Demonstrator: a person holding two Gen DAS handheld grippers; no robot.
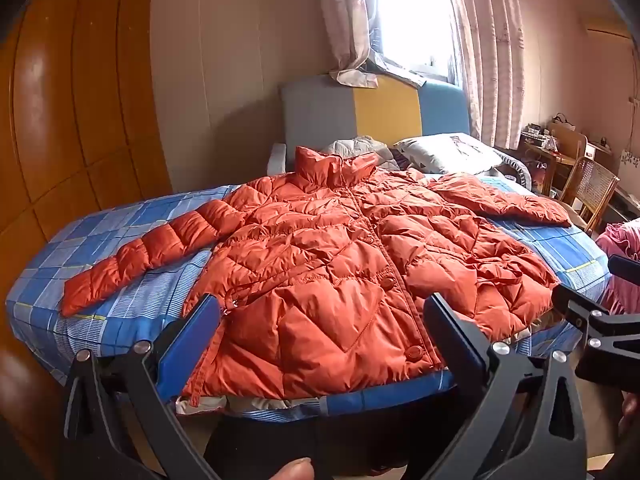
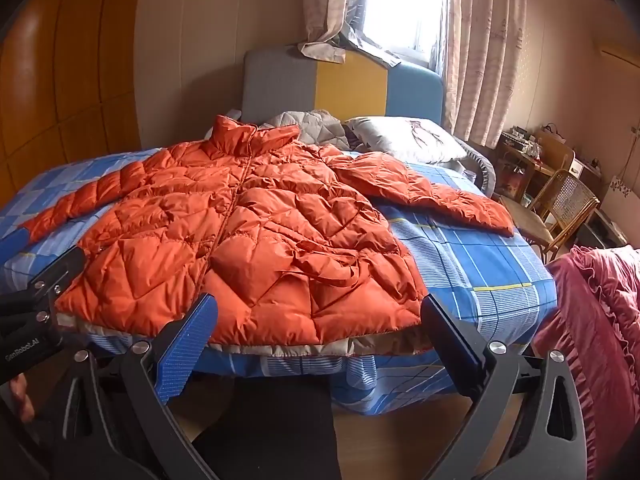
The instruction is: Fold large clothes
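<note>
An orange quilted puffer jacket (image 1: 332,264) lies face up and buttoned on the bed, collar toward the headboard, both sleeves spread out to the sides. It also shows in the right wrist view (image 2: 248,240). My left gripper (image 1: 324,312) is open and empty, held in front of the jacket's hem near the bed's foot. My right gripper (image 2: 318,312) is open and empty, in front of the hem's right part. Each gripper shows at the edge of the other's view.
The bed has a blue checked sheet (image 1: 120,304), a pillow (image 1: 448,152) and a grey quilt (image 2: 312,124) by the headboard. A wooden wardrobe (image 1: 80,100) stands left. A rattan chair (image 2: 560,208), a desk and a pink ruffled cover (image 2: 600,320) are right.
</note>
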